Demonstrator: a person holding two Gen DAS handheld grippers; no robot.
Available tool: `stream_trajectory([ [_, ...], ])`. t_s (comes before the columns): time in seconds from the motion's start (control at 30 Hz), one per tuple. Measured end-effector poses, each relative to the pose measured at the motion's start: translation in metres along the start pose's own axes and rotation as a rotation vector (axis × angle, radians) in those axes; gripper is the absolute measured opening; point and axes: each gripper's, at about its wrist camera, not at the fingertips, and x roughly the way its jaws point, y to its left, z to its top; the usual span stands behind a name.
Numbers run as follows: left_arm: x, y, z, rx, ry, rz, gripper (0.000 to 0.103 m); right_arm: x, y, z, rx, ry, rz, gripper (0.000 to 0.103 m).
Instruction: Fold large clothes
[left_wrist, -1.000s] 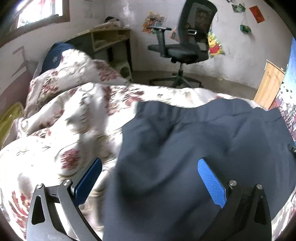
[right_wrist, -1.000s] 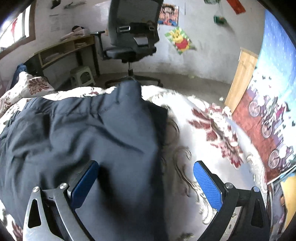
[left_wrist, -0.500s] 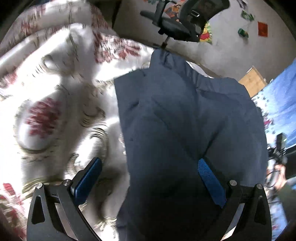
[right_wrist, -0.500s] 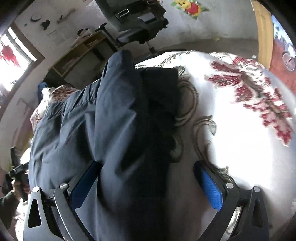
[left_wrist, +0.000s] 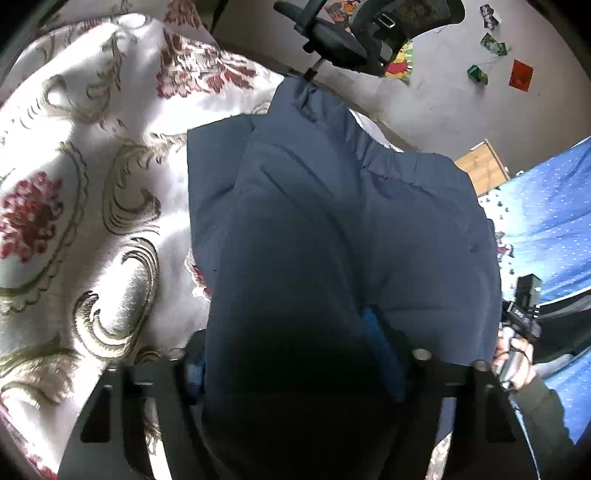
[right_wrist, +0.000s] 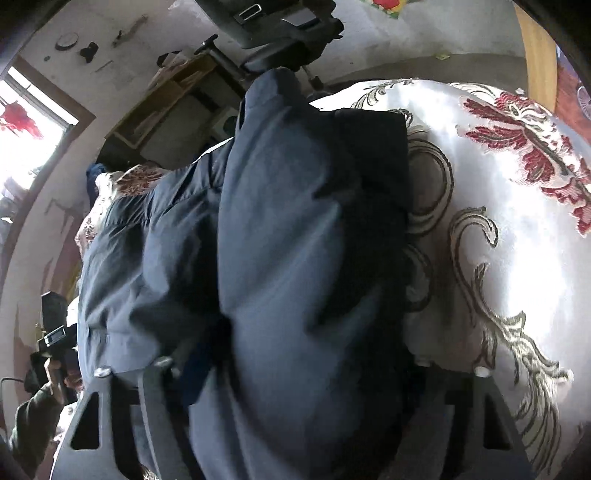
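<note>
Your left gripper (left_wrist: 291, 354) jaws just closing, pinching bunched navy padded jacket (left_wrist: 332, 221), your right gripper (right_wrist: 299, 369) likewise, smooth puffy fabric on floral embroidered bedspread (left_wrist: 92, 184).

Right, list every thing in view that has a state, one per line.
dark blue garment: bunched on the bedspread, a thick fold caught in both tongs.
left tongs: just been closing, pads pressing the garment fold.
right tongs: just been closing, clamped on the garment's other side.
floral bedspread: spread out, rumpled, under the garment.
office chair: upright, unoccupied.
</note>
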Motion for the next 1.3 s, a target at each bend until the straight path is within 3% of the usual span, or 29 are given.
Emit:
stream_trajectory([
  [0.07,-0.005,-0.006,0.000,-0.004,-0.023,0.012,0.038,-0.006,0.009,-0.001,-0.018,-0.004,-0.022,0.048],
  [0.17,-0.023,-0.019,-0.002,-0.011,-0.070,0.019,0.021,-0.016,0.023,-0.002,-0.037,-0.020,-0.034,0.026],
  [0.27,-0.041,-0.035,-0.001,-0.030,-0.111,0.022,0.015,-0.032,0.048,-0.001,-0.089,-0.046,-0.060,0.018],
  [0.4,-0.069,-0.053,0.002,-0.038,-0.171,-0.008,0.013,-0.067,0.084,0.004,-0.160,-0.127,-0.031,0.016],
  [0.6,-0.109,-0.083,0.003,0.031,-0.249,-0.005,0.013,-0.104,0.123,0.007,-0.205,-0.222,0.017,0.016],
  [0.83,-0.106,-0.077,-0.008,0.026,-0.234,0.051,0.013,-0.094,0.137,-0.002,-0.228,-0.208,0.015,0.016],
  [0.97,-0.086,-0.061,-0.016,-0.029,-0.188,0.096,0.013,-0.071,0.136,-0.009,-0.226,-0.164,-0.026,0.016],
  [1.1,-0.070,-0.057,-0.019,-0.016,-0.169,0.166,0.015,-0.057,0.127,-0.017,-0.198,-0.151,-0.082,0.017],
  [1.3,-0.051,-0.044,-0.029,-0.040,-0.132,0.306,0.038,-0.038,0.112,-0.026,-0.201,-0.101,-0.249,0.035],
])
